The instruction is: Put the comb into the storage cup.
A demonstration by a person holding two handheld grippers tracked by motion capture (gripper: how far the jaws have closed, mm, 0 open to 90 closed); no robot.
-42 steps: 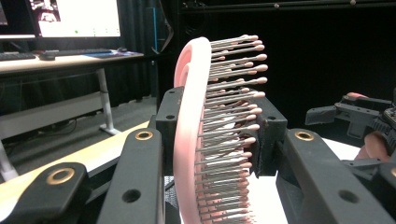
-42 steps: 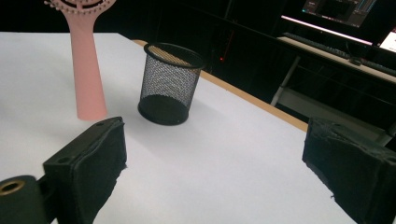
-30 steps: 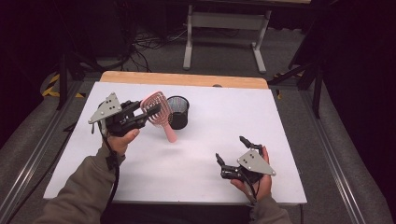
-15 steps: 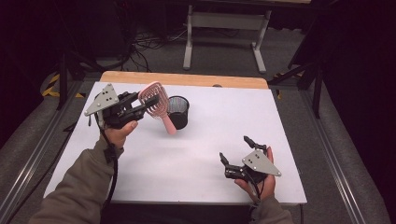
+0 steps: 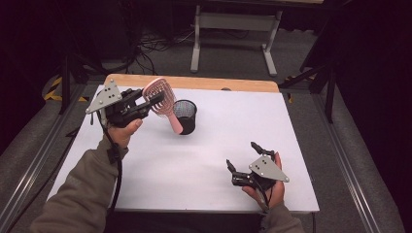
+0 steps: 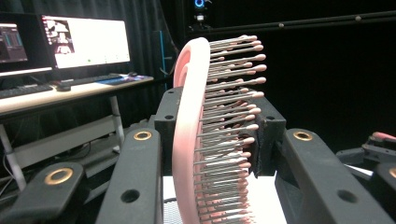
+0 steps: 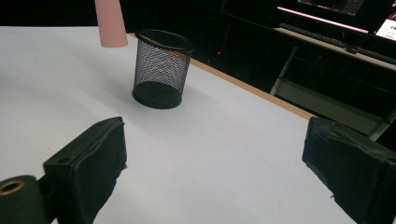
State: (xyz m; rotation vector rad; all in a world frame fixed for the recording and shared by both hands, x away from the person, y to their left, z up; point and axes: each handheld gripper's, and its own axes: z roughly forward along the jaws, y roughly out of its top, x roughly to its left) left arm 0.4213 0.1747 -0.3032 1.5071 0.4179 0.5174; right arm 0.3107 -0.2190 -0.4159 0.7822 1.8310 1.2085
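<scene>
So far, you have the pink hairbrush (image 5: 162, 97) off the table: your left gripper (image 5: 148, 103) is clamped on its head, which the left gripper view shows as a pink edge (image 6: 187, 140) with the bristles pressed between the 2 jaws. In the high view the brush hangs at about 10 o'clock from the table's (image 5: 204, 160) middle, handle slanting down toward the black mesh cup (image 5: 185, 116), whose rim sits just beside and under the handle's tip. The right gripper view shows that tip (image 7: 111, 25) above and a little to 1 side of the cup (image 7: 159, 70), not yet inside it.

Your right gripper (image 5: 247, 162) rests at about 5 o'clock, well apart from the cup, jaws spread wide and holding nothing.

As I judge it, the pickup is done; what is left is to line the handle over the opening, lower it in and let go.
</scene>
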